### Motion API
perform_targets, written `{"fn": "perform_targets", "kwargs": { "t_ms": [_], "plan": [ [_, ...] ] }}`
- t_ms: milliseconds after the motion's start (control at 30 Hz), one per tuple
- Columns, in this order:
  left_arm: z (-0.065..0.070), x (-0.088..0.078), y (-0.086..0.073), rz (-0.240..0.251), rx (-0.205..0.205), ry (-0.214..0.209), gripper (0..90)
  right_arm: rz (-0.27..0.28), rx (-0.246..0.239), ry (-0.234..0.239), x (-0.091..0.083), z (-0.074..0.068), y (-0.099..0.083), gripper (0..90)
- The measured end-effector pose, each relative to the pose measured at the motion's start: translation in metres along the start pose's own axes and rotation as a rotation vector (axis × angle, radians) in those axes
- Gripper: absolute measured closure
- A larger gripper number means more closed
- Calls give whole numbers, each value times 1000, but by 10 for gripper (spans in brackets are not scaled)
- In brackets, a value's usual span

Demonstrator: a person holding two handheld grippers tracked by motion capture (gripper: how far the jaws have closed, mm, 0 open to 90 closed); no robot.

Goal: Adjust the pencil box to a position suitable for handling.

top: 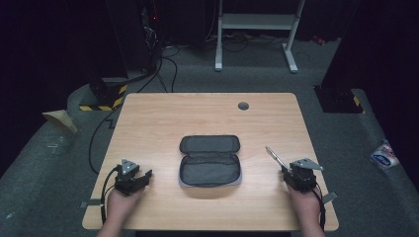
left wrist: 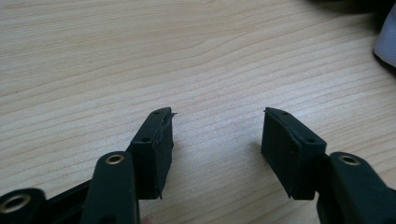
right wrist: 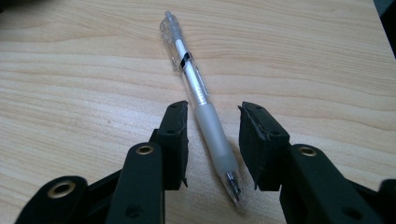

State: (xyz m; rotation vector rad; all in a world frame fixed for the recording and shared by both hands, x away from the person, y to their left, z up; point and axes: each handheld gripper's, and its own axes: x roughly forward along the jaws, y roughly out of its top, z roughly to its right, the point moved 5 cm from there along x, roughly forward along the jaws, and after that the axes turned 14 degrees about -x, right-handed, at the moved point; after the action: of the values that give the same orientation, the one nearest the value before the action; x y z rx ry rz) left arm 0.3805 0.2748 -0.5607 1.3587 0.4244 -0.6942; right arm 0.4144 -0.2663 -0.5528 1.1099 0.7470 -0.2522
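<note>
Lab: dark room, cables (top: 163, 64), equipment stand (top: 257, 29)

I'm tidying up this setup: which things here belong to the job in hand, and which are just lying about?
In the job:
- pen, lying between the open right gripper jaws
- open pencil case, mid-table
- left gripper, open over bare wood

Lying about:
- white packet on the floor
- cables behind the table

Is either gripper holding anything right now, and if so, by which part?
Nothing is held. The right gripper straddles the pen at its rubber grip, pads clear of it; the pen lies on the table. The left gripper is open and empty.
</note>
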Motion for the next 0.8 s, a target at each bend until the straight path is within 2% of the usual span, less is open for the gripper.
{"fn": "perform_targets", "kwargs": {
  "t_ms": [267,500,733,800],
  "plan": [
    [1,0,0,-6,5,-4,394,-5,-53,18,1,-5,0,790],
    [1,0,0,-6,4,0,393,-2,-58,52,-4,-17,-1,792],
    [1,-1,-1,-7,-1,3,392,11,-78,130,-14,-44,0,792],
    [1,-1,-1,-7,-1,3,393,13,-90,137,-15,-50,0,792]
  ]
}}
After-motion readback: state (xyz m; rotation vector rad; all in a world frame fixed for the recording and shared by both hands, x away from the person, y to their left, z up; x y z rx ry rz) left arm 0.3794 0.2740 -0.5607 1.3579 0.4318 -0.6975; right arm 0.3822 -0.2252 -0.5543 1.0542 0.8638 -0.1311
